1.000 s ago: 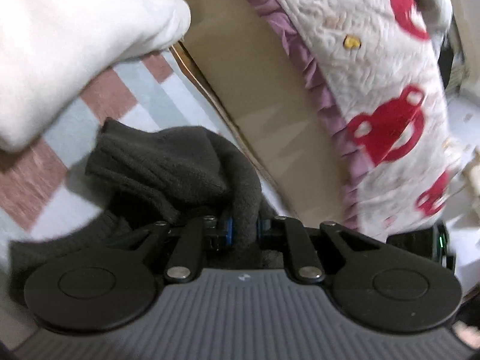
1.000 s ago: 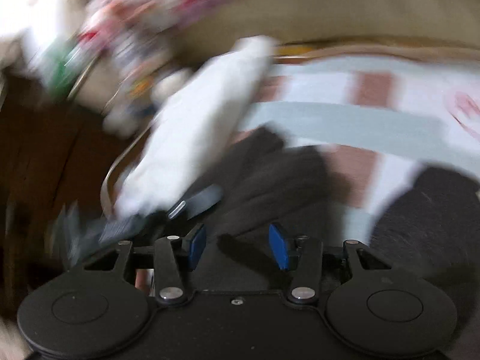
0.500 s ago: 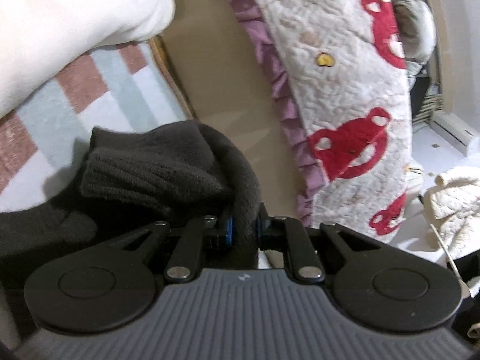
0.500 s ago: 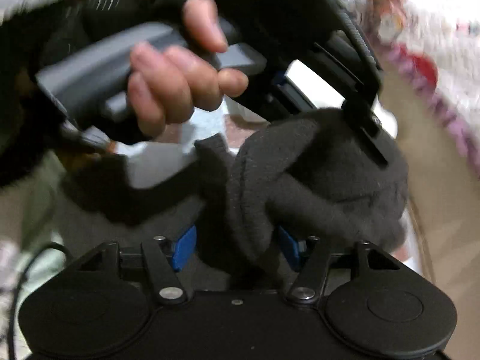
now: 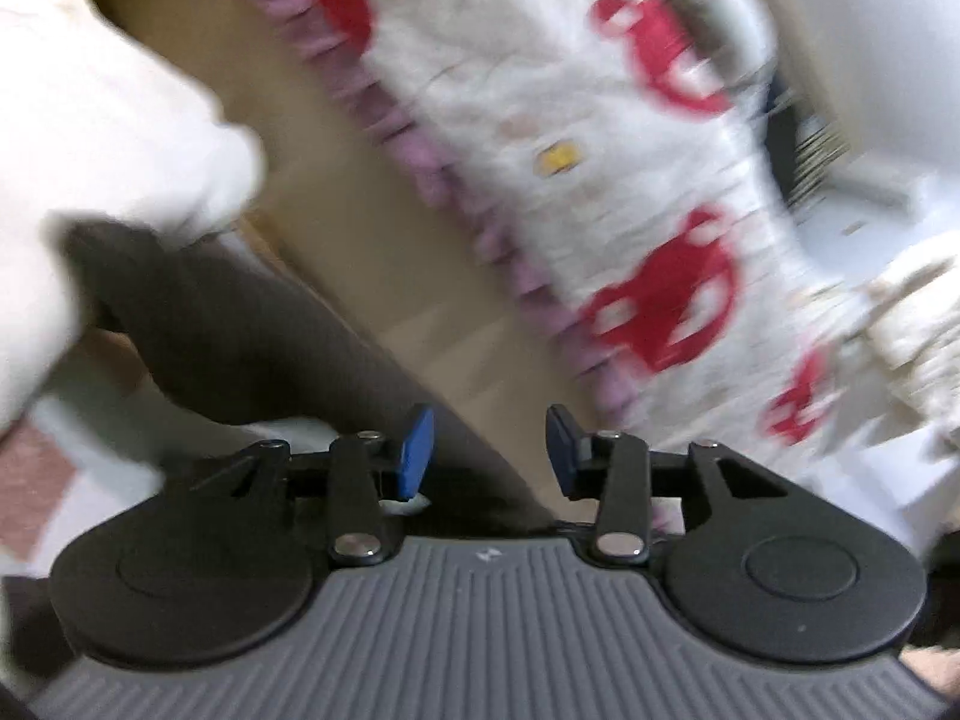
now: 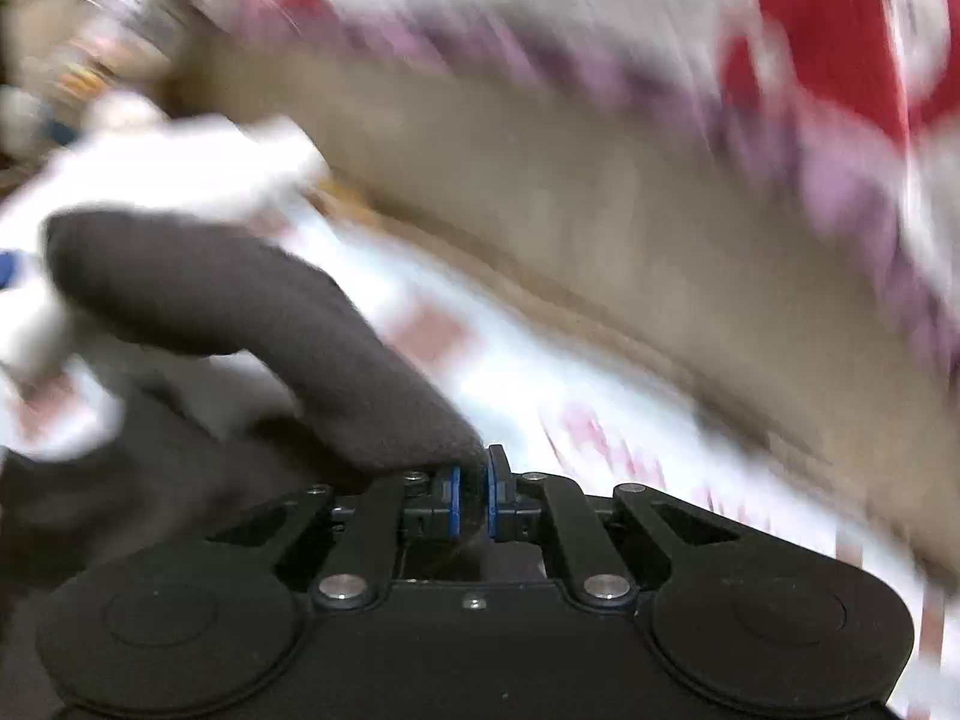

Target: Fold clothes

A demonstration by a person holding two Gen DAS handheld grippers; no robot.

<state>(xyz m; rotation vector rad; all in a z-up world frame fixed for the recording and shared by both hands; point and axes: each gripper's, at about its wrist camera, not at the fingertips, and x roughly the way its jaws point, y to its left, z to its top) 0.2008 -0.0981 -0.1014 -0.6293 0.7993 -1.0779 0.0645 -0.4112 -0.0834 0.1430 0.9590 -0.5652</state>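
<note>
Whereas half a sec ago the left gripper [image 5: 487,450] was pinched on the dark knit garment [image 5: 252,330], its blue pads [image 5: 415,453] now stand well apart w/ nothing between them, so it's let go. Meanwhile the right gripper [image 6: 473,495], which was gaping round a bunch of that cloth, has clamped down: its pads sit nearly together w/ a taut ridge of dark fabric [image 6: 252,324] running straight into them. So the hold has passed from left to right. My guess is the right side is now dragging or lifting a flap over, w/ the left freed to re-grab elsewhere, but both views are badly smeared by motion, so which part of the garment is pinched I can't tell.

The garment lies on the striped pink, white & grey cover [image 6: 432,333], its far end running under or against a white garment [image 5: 102,144] — can't say which. Part of it stretches up off the cover toward the right gripper.

Count: 2 grippers, 1 dark garment, 1 white garment beside it, 1 quilt w/ red prints & a purple frill [image 5: 600,138] further back, a tan surface [image 5: 336,198] between quilt and cover. Another pale bundle [image 5: 912,306] shows at the far right; too blurred to name.
</note>
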